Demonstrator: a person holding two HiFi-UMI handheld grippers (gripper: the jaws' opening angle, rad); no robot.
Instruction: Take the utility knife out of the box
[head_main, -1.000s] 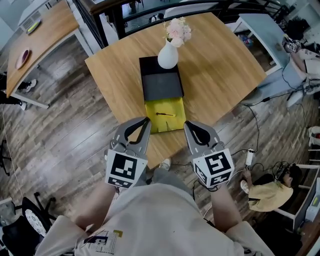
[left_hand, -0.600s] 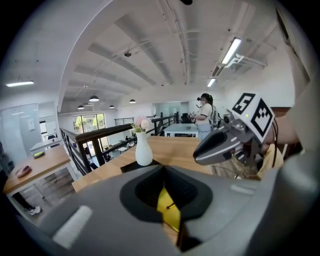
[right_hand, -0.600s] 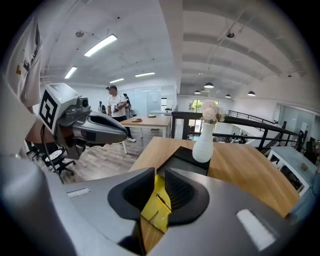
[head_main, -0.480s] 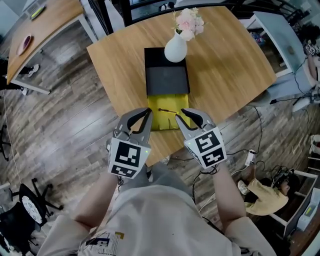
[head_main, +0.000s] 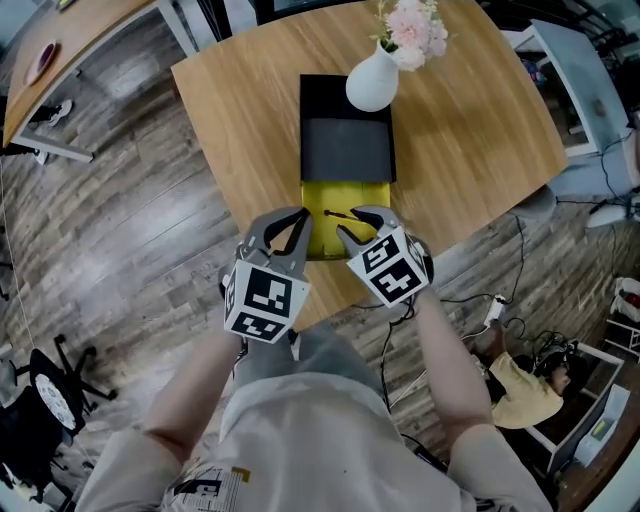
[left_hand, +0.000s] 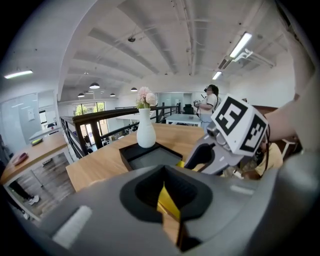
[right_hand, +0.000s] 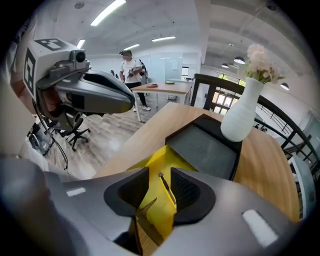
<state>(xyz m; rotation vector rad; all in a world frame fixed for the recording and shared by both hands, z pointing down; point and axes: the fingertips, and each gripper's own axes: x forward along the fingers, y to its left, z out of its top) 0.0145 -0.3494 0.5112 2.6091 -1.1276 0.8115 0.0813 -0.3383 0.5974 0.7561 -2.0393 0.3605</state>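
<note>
A black box (head_main: 345, 145) lies on the wooden table (head_main: 240, 110), with its yellow inner tray (head_main: 352, 197) pulled out toward me. The thin dark utility knife (head_main: 346, 213) lies across the tray. My right gripper (head_main: 358, 224) hovers over the tray's near right part. Its jaws have just been opening and now stand open. In the right gripper view the knife (right_hand: 167, 189) shows in the gap between the jaws, below them, with no pad on it. My left gripper (head_main: 296, 226) is shut and holds nothing, at the tray's near left corner.
A white vase (head_main: 371, 82) with pink flowers stands on the far end of the black box. The table's near edge runs just under both grippers. Another table (head_main: 60, 70) stands at the far left. Cables and a seated person (head_main: 520, 385) are on the floor to the right.
Both grippers have moved forward and down to the yellow tray. The right gripper has rolled and its jaws have gone from shut to open. The left gripper stayed shut.
</note>
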